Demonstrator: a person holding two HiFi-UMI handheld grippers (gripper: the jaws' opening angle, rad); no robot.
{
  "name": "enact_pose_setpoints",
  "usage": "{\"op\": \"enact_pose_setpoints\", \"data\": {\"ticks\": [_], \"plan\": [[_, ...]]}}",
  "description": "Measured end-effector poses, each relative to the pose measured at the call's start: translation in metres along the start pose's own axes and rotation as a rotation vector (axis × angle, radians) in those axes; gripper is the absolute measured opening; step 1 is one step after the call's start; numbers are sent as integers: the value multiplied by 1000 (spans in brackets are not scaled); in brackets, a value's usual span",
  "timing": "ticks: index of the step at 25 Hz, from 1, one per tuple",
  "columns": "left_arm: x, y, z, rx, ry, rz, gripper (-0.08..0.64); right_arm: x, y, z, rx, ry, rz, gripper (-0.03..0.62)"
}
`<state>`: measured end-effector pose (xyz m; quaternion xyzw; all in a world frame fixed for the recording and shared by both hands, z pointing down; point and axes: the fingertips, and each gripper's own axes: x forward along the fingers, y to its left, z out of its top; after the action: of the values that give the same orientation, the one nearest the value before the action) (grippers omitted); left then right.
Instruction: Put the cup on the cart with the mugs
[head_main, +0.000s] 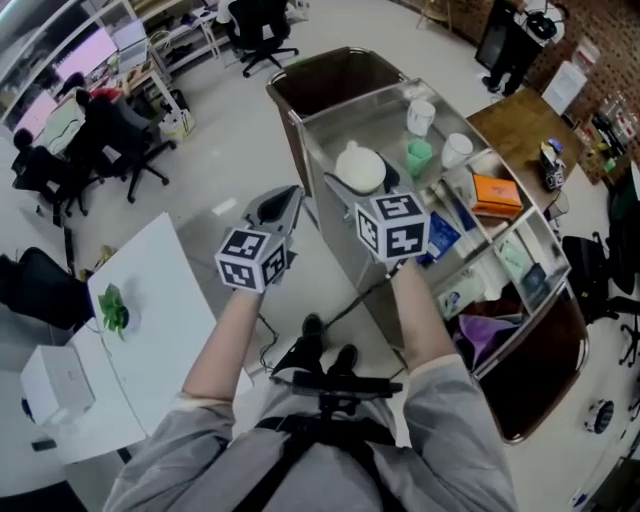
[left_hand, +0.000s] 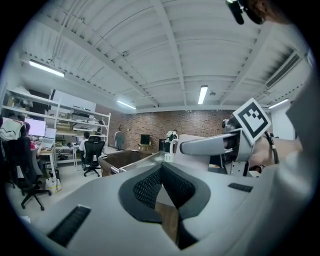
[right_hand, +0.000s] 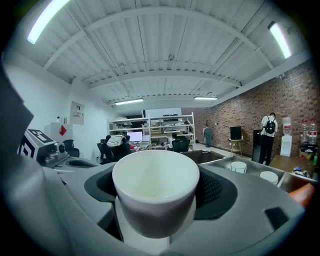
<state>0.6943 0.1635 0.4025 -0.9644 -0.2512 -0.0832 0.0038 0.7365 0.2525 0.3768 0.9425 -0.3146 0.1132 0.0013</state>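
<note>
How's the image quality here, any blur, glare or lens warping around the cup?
Head view: evenly lit, sharp, cart mildly bowed. Right gripper view: heavy fisheye, dark corners, cup slightly soft up close, ceiling lights glaring. Left gripper view: same fisheye, near jaws blurred.

Grippers: two, the left gripper (left_hand: 161, 169) and the right gripper (right_hand: 157, 172). Marker cubes: two, the left cube (head_main: 252, 258) and the right cube (head_main: 393, 226), both at centre frame in the head view. White cup (right_hand: 155, 200): one. Cart (head_main: 345, 120): one, upper centre of the head view. On the cart — white mugs: two, the upper mug (head_main: 421, 116) and the right-hand mug (head_main: 457, 149); green cup (head_main: 418, 157): one; orange box (head_main: 496, 195): one. White table (head_main: 160, 330), lower left: one.
</note>
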Motion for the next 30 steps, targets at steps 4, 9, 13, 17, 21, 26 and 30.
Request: {"op": "enact_pose_setpoints", "data": {"ticks": [4,9,13,17,21,26,30], "plan": [[29,19,2,-8,-5,-8,3,39,-29,11,-27,2,-41,442],[58,45,-5,-35,4,-21,3,85,-63,16,3,11,-87,442],[79,66,-12,-47,22,-27,3,124,-83,9,-11,48,-116,442],[97,84,-18,-30,44,-25,3,155,-96,-9,-1,96,-122,442],[114,97,-21,-33,56,-27,3,177,-112,-29,11,135,-134,442],[128,110,-27,-40,66,-23,3,199,-127,-47,9,167,-148,442],[132,115,-31,-44,71,-19,3,210,-135,-58,14,183,-152,442]]}}
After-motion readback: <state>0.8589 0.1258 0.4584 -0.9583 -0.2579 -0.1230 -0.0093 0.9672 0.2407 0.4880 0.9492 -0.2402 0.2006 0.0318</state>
